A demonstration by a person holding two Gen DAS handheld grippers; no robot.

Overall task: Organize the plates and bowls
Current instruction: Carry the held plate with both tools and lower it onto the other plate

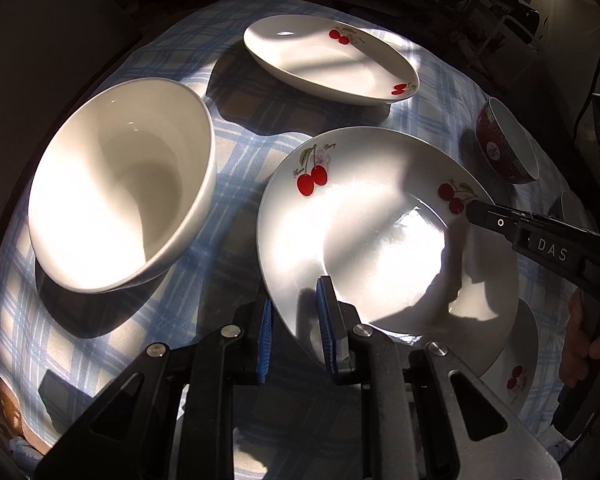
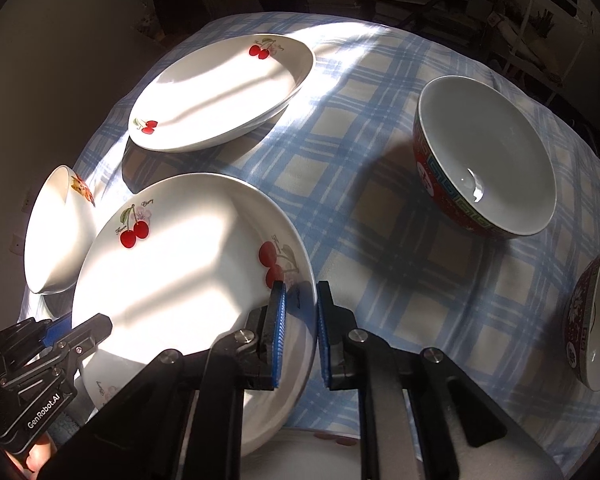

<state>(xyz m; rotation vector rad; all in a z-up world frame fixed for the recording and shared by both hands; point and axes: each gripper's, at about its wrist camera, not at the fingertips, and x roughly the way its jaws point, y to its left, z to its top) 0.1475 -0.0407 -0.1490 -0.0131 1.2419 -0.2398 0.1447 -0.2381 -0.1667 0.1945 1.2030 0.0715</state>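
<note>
While sun streaks the checked tablecloth (image 2: 380, 184), three cherry plates show: a top plate (image 2: 188, 276) stacked on a lower plate (image 1: 518, 364), plus a far plate (image 2: 224, 92). Bowls: one white bowl (image 1: 120, 196), two red bowls (image 2: 484, 156) (image 2: 596, 320). The left gripper (image 1: 294, 332) and right gripper (image 2: 300, 332), each part-open, straddle the top plate's opposite rims; whether the pads touch is unclear. It lies roughly level.

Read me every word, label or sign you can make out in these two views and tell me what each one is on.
"DAS": on the right gripper body, left wrist view.
"GenRobot.AI": on the left gripper body, right wrist view.
"Cherry": script beside the cherries on the round cherry plate.
A white character in a round medallion on the red bowl: I cannot read it.
Other script on the cherry plate and the oval cherry dish: too small to read.
</note>
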